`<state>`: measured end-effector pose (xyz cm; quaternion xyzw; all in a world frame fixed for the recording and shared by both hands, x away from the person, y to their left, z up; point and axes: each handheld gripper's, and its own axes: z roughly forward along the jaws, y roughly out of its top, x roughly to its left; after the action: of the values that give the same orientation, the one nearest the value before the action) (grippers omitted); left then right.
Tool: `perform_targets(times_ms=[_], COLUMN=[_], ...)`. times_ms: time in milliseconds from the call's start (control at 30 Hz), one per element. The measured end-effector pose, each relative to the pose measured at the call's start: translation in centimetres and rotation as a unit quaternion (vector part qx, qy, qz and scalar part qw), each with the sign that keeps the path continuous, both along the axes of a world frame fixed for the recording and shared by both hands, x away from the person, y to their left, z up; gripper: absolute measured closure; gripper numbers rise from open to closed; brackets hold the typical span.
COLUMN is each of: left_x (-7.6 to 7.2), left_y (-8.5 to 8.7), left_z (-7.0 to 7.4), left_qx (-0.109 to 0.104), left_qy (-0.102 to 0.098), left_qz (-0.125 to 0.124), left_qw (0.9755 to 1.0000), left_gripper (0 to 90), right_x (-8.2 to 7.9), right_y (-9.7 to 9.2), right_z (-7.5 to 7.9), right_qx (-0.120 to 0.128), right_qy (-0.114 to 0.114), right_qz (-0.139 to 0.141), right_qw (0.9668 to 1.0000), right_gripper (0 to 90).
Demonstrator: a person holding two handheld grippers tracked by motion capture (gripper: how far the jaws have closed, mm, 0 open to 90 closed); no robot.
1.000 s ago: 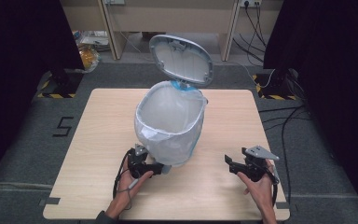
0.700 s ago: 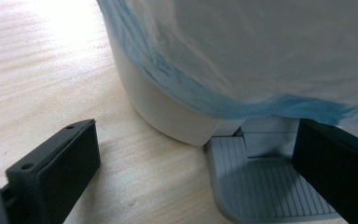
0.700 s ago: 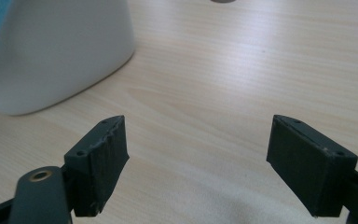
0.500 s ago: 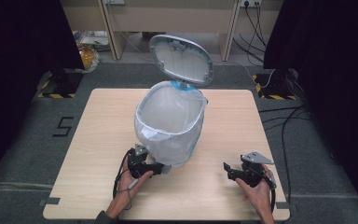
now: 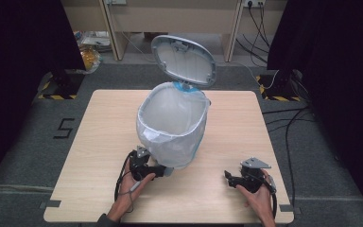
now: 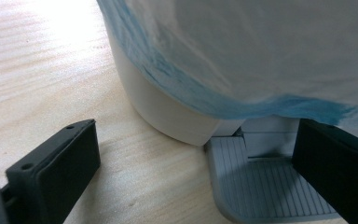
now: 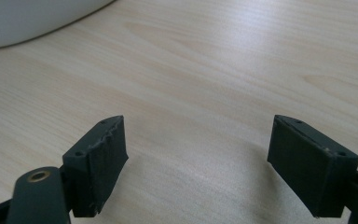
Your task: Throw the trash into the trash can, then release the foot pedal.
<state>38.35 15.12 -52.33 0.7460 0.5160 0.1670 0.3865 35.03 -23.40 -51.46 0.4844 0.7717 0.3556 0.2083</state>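
Right now a white pedal bin (image 5: 172,127) stands near the middle of the wooden tabletop (image 5: 99,123), its grey lid (image 5: 183,60) tipped up and open at the back. A thin white bag (image 5: 170,111) with a blue edge lines the bin and hangs down over its outside. The left tongs (image 5: 163,171) lie low at the front foot of the bin. In the left gripper view their two black jaws stand wide apart, one over bare wood and the other at the far side of the grey ribbed foot pedal (image 6: 261,182), which juts out from under the bin's base; nothing is pinched between them. The right tongs (image 5: 228,178) sit well apart from the bin, toward the near right part of the tabletop, held low over the wood. Their jaws are parted too, with only bare tabletop between them.
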Motion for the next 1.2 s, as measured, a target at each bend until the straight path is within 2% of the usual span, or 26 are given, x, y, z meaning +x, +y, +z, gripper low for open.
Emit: perform_targets(times_ms=[300,1200], left_x=[0.00,0.00], left_y=[0.00,0.01], left_z=[-0.01,0.00], left_qx=[-0.001,0.000], left_qy=[-0.001,0.000], left_qz=[0.000,0.000], left_qw=[1.0000,1.0000], left_gripper=[0.0,0.0], right_x=[-0.02,0.05], right_y=[0.17,0.23], right_z=[-0.17,-0.20], right_qx=[-0.021,-0.021], right_qy=[0.009,0.011], right_qz=[0.006,0.005], right_qw=[0.9997,0.9997], right_gripper=[17.7,15.6])
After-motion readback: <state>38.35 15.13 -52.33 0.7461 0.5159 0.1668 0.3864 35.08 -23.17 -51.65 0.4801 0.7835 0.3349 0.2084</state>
